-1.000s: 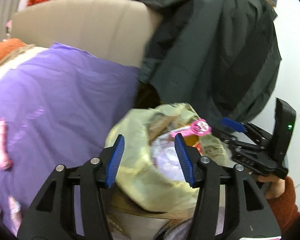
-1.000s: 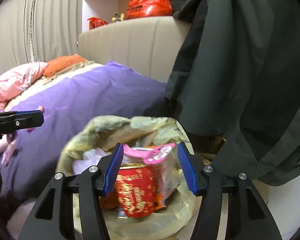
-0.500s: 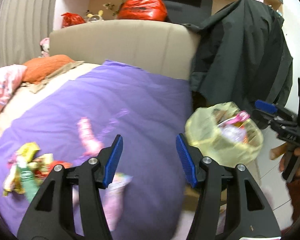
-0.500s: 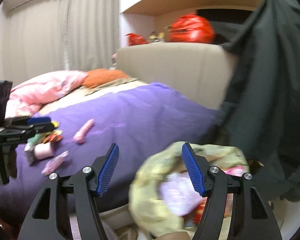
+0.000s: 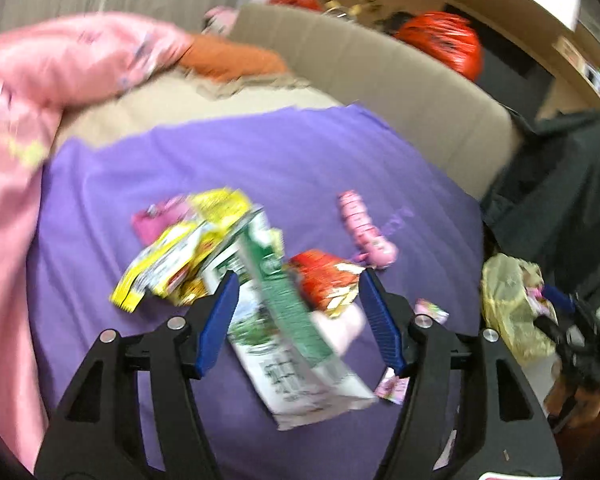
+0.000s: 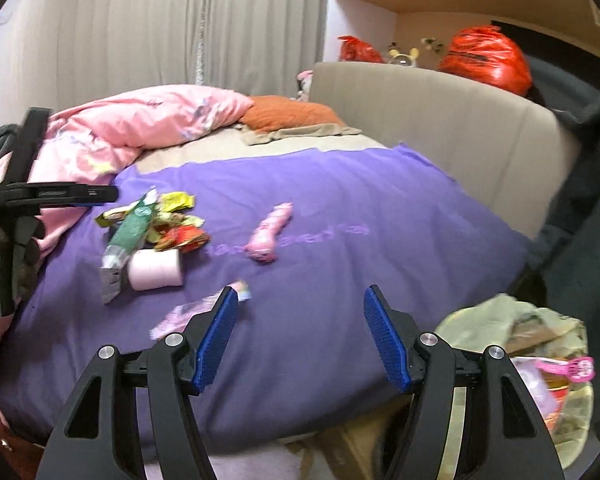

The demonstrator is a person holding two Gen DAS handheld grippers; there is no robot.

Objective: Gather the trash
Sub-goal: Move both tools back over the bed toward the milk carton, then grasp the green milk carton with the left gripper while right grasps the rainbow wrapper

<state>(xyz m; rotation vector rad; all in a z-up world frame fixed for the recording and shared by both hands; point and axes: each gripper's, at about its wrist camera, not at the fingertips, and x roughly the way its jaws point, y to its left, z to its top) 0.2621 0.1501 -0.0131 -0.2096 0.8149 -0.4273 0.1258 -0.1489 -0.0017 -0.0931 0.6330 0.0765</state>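
On a bed spread with a purple blanket (image 6: 340, 240), we see a heap of trash waiting: yellow snack wrappers (image 5: 180, 252), a green-and-white carton (image 5: 284, 320), a red wrapper (image 5: 328, 280) and a pale pink roll (image 6: 154, 269) lie bunched together, with a pink tube-shaped packet (image 6: 270, 232) just apart from them and a small pinkish wrapper (image 6: 188, 314) nearer the bed's edge.

The left gripper (image 5: 300, 320) hangs over the heap with its jaws wide — they have just been opening further — and the carton shows between the blue pads in the left wrist view, though we cannot tell whether anything touches it; the picture is blurred. The right gripper (image 6: 300, 336) stands over bare blanket near the bed's edge, its jaws spread to their widest, having just opened, with nothing between them.

Beside the bed, low at the right, we find the yellowish trash bag (image 6: 540, 340) — already holding wrappers, a pink one on top. A pink quilt (image 6: 140, 120) and an orange pillow (image 6: 288, 114) lie toward the beige headboard (image 6: 440, 120), with red bags (image 6: 484, 60) on the ledge behind it and a dark garment (image 5: 560, 192) hanging at the right.
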